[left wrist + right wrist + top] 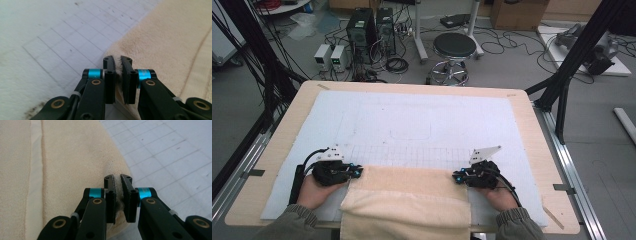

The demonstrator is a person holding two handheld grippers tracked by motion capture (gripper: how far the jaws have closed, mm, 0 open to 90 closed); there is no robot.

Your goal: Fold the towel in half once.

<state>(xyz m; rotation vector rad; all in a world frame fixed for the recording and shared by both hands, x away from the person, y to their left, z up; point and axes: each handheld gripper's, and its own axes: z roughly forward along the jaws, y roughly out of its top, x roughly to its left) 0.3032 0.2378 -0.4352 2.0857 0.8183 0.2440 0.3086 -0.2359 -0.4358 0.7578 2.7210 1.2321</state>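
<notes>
Nearest the person, a cream towel lies on the white mat at the near edge of the table, with its near part hanging off that edge. It already looks folded, since a second layer sits across the near half.

The left gripper is at the towel's far left corner. In the left gripper view its jaws are pinched nearly together with cream pile squeezed between the pads, so it has the corner of the towel. The right gripper is at the far right corner, and in the right gripper view its jaws stand just as narrow, clamped on the towel where the corner bunches up between them.

My read is that the grasp is done, both far corners are taken, and the lift and the fold itself are left to do. Nothing is off the mat yet.

Hard to make out:
- How many layers each gripper has caught; the pinch hides it.
- The towel's near end is cut off by the bottom of the high view.
- Both hands are partly under the gripper bodies and sleeves.

Farther out, the mat's printed grid and a faint drawn outline are bare. Beyond the table there is a black stool, computer boxes and loose cables on the floor, none of them in play.
</notes>
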